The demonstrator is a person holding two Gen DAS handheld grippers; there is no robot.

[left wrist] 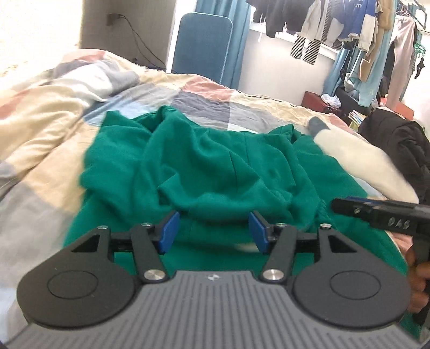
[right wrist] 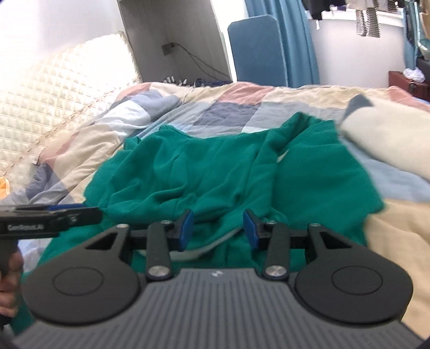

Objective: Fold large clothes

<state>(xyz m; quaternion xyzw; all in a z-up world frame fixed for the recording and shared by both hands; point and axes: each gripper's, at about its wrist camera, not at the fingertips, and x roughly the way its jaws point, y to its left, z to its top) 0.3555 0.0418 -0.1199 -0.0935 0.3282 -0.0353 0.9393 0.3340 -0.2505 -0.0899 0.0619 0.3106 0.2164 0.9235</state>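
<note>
1. Currently, at the near edge of my left wrist view, the left claw (left wrist: 213, 232) stands spread, its blue pads (left wrist: 169, 232) apart with only green cloth seen below the gap; nothing is pinched.
2. In my right wrist view the right claw (right wrist: 217, 232) is part spread over a rumpled fold. A pale grey-green band of fabric (right wrist: 212, 248) runs under the gap. I cannot tell whether the pads touch it; I read the claw as holding nothing.
3. The two claws sit side by side at the near hem. Each shows in the other's view: the right one enters from the right edge of the left view, the left one from the left edge of the right view.
4. The task's thing, the green garment (left wrist: 215, 171), lies on the bed directly ahead of both claws and partly beneath them. It is bunched, with loose folds piled across its middle.
5. Governing relation: I judge the garment's long axis to run away from me, from the near hem under the claws toward the far edge. Neither hand is clearly nearer; the left claw covers the left half, the right claw the right half.
6. Just beside the garment's far right corner lies a cream item (left wrist: 357, 155), touching or overlapping its edge.
7. Beyond it the patchwork duvet (left wrist: 204, 91) covers the bed.
8. Farthest off stand a blue upright panel (left wrist: 201, 43) and hanging clothes (left wrist: 349, 24) by the window.
</note>
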